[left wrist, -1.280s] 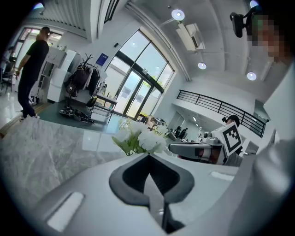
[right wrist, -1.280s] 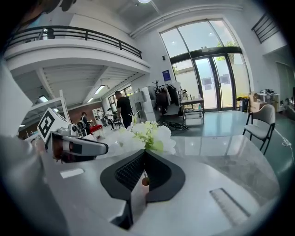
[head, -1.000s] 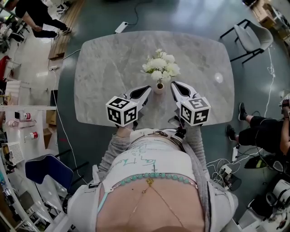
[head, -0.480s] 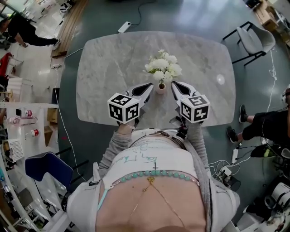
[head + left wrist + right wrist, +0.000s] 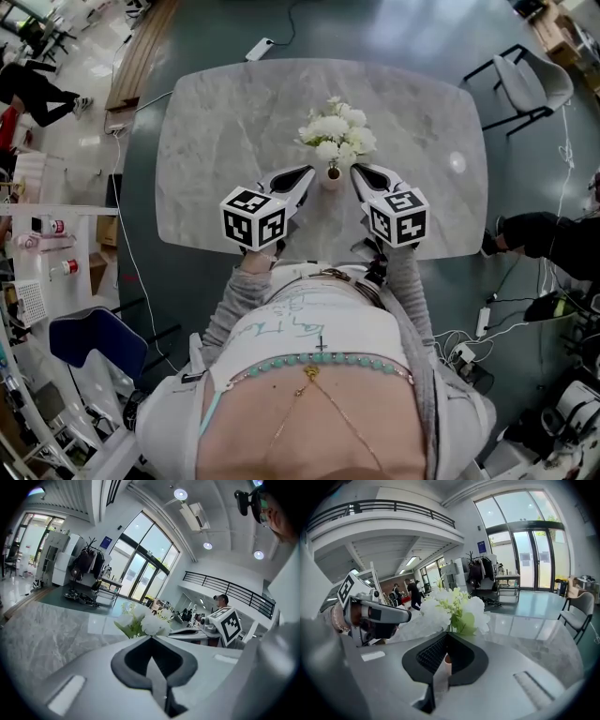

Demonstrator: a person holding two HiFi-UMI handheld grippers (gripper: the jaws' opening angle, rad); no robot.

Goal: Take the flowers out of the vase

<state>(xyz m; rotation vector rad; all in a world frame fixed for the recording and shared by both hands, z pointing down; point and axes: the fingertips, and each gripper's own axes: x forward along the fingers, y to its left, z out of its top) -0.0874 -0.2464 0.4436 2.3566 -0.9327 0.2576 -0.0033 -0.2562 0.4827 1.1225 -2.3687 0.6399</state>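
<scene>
The left gripper point(image 5: 307, 172) has its jaws pressed together with nothing between them, tip pointing up the frame at centre. The right gripper point(image 5: 357, 171) mirrors it just to the right, jaws also closed tight and empty. Both hover low over the big grey marble-patterned table with rounded corners point(image 5: 216, 131), which fills the upper middle of the head view.

Between the two tips, near the table's lower edge, sits the bunch of white flowers with green leaves point(image 5: 336, 131), stems down in the small pale round vase point(image 5: 330, 178) — nothing taken out so far. The vase stands upright, a gripper tip just beside it on either side; whether either tip touches it, I can't tell. In the right gripper view the blooms rise straight above the closed jaws — in the left gripper view they sit a touch left of the tip. A grey chair point(image 5: 530, 80) stands off the table at upper right.
</scene>
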